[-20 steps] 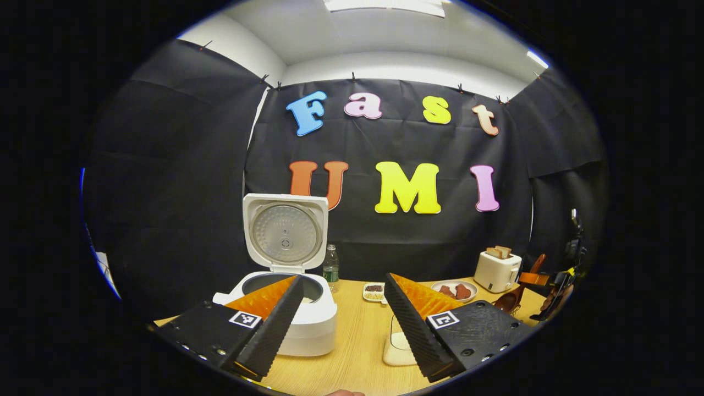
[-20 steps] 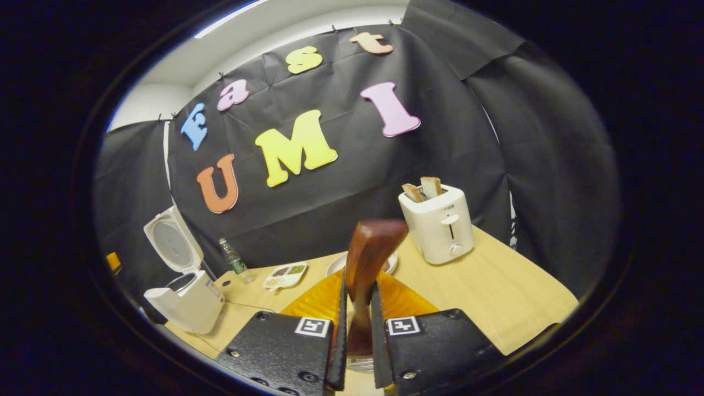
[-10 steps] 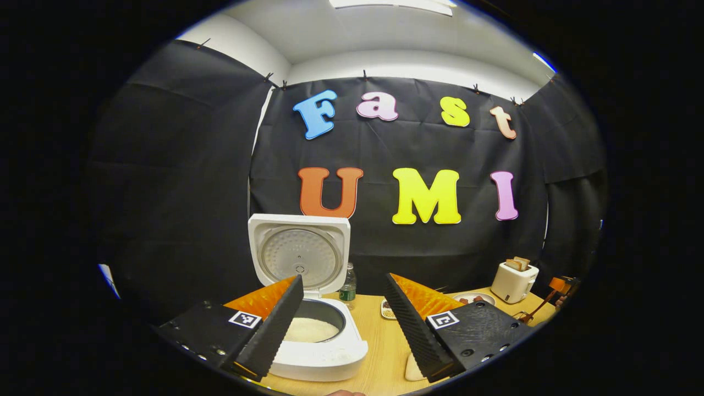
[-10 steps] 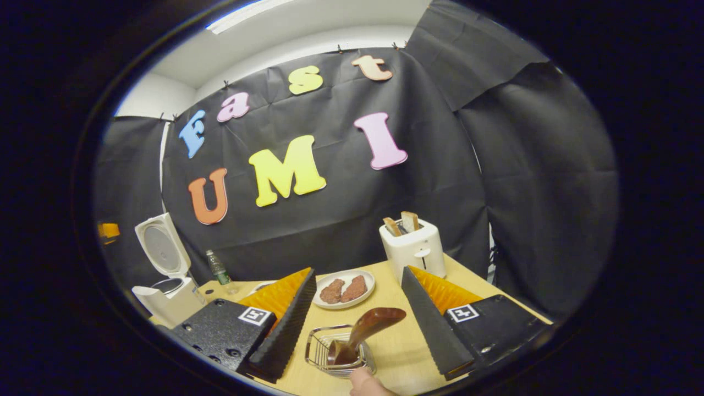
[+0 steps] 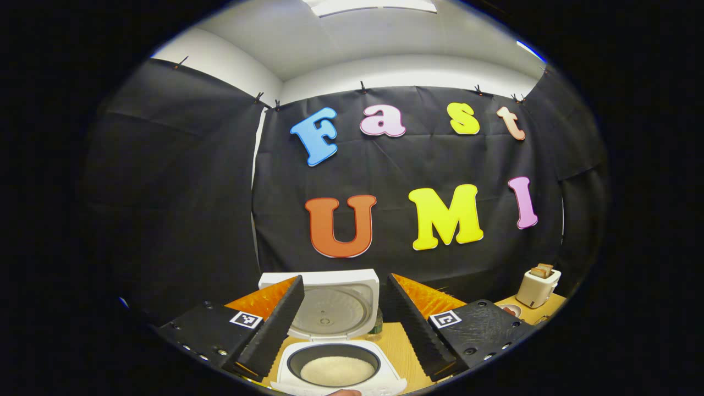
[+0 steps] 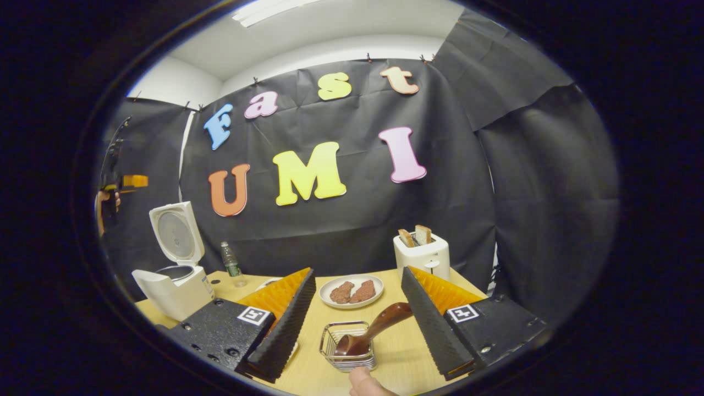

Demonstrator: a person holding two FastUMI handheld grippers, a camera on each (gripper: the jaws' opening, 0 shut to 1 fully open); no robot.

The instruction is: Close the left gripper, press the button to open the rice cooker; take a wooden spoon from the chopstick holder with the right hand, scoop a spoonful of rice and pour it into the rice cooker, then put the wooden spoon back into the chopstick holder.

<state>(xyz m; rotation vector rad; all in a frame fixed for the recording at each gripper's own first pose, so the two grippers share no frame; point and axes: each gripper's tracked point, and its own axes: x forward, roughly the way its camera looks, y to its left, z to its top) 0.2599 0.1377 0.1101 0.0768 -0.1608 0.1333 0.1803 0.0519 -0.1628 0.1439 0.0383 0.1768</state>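
Right gripper view has the right tongs (image 6: 352, 313) spread apart above the wooden spoon (image 6: 374, 331) resting in the chopstick holder (image 6: 348, 348), so lift straight away, while the left tongs (image 5: 344, 319), also apart, hover over the open rice cooker (image 5: 335, 360).

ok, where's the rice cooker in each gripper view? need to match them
Left gripper view: rice cooker at bottom centre, between the open fingers, lid up, rice in the pot.
Right gripper view: rice cooker at far left on the table's back corner, lid up, small and seen from the side.
Shared landmark: the toaster with bread in its slots, far right in the left gripper view, right of centre in the right gripper view.
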